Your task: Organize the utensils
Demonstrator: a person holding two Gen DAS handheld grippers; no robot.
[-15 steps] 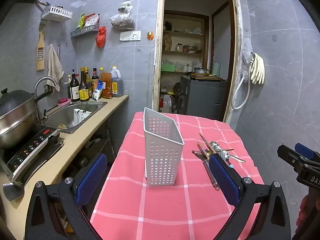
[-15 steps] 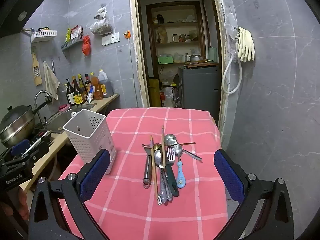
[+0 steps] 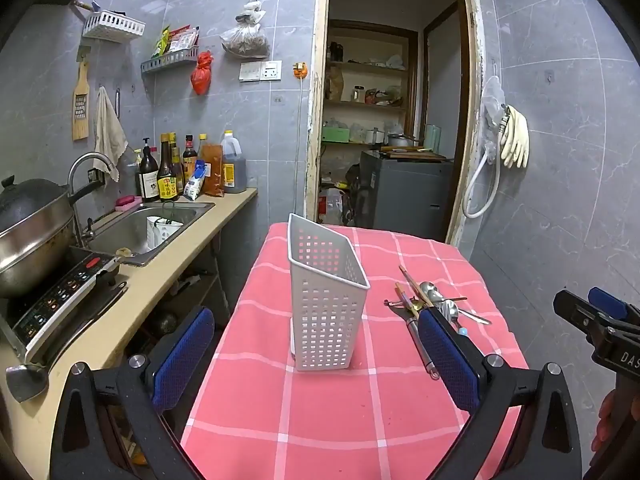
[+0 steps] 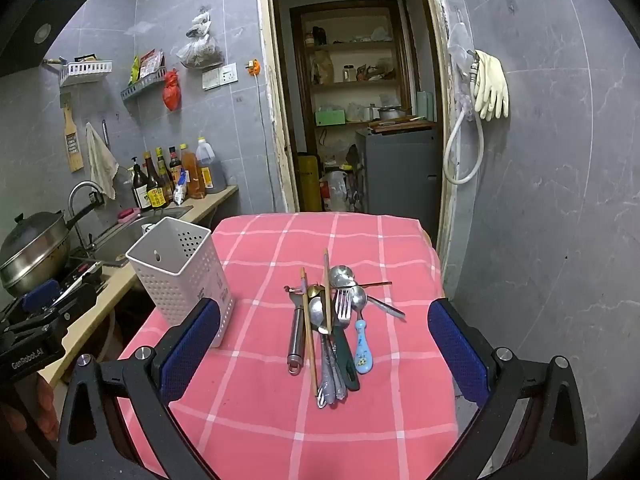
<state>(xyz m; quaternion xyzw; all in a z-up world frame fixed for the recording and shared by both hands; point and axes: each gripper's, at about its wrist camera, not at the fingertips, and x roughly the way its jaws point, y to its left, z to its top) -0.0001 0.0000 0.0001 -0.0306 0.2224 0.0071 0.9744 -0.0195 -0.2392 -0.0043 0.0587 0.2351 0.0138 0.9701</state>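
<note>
A white perforated utensil holder [image 3: 326, 300] stands upright and looks empty on the pink checked tablecloth [image 3: 320, 420]; it also shows in the right wrist view [image 4: 180, 276]. A pile of utensils [image 4: 334, 324] lies to its right: spoons, a fork, chopsticks, a peeler and a blue-handled spoon. In the left wrist view the pile [image 3: 428, 304] is partly hidden by my right finger. My left gripper [image 3: 320, 360] is open and empty, in front of the holder. My right gripper [image 4: 320, 350] is open and empty, in front of the pile.
A counter [image 3: 132, 304] with a sink [image 3: 148, 228], an induction hob and a wok [image 3: 28, 236] runs along the left. Sauce bottles [image 3: 180, 168] stand at its far end. A doorway [image 3: 392, 120] opens behind the table. A tiled wall [image 4: 560, 200] stands at the right.
Both views have barely shifted. The holder and the utensils lie as before, and both grippers stay open.
</note>
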